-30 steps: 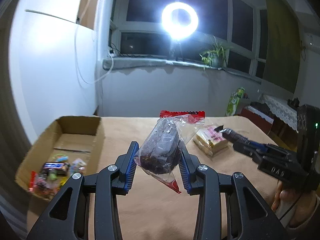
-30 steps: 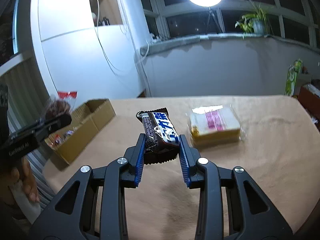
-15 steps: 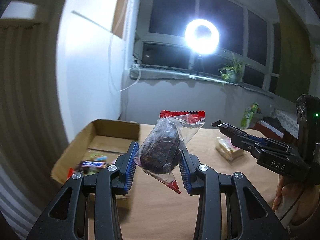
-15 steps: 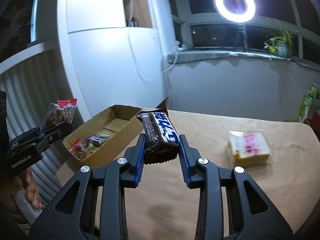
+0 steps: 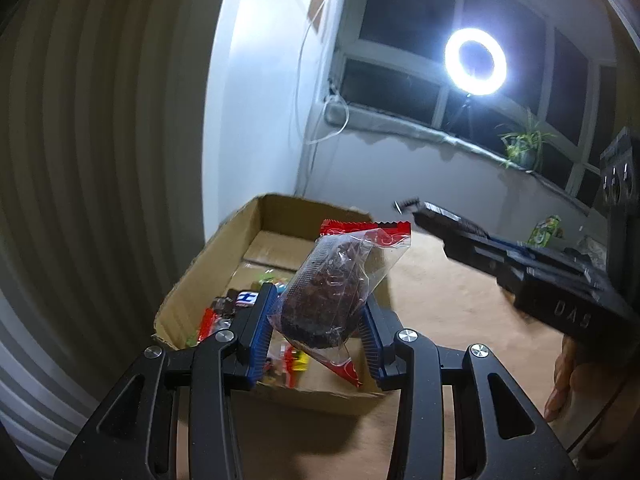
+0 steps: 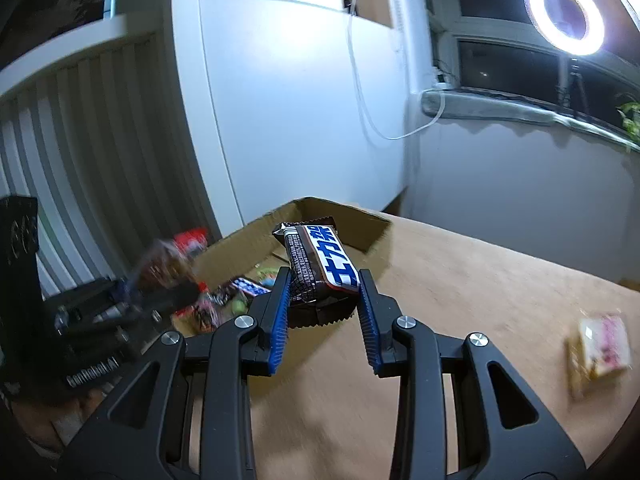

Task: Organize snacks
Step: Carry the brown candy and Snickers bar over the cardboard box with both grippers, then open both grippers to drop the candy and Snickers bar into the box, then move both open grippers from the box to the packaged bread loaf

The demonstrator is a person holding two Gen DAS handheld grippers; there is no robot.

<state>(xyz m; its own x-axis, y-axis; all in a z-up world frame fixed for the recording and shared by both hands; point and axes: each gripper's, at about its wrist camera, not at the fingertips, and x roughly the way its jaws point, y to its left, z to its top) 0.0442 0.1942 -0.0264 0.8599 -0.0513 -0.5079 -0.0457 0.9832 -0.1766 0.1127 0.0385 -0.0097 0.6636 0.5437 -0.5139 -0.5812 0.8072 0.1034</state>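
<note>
Blue-padded left tool [image 5: 318, 328] is narrowly parted, clamping a clear plastic packet of dark cake [image 5: 330, 294] above the open brown cardboard box [image 5: 208, 268]. Right tool [image 6: 322, 312] likewise grips a dark-brown, blue-and-white chocolate bar [image 6: 318, 266] near the box's rim, over the tan bench [image 6: 480, 288].

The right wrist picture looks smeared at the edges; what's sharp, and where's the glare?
Right wrist view: the chocolate bar in the right gripper is sharp, the pink-and-yellow packet and left gripper smear. Left wrist view: the ring light flares white.
</note>
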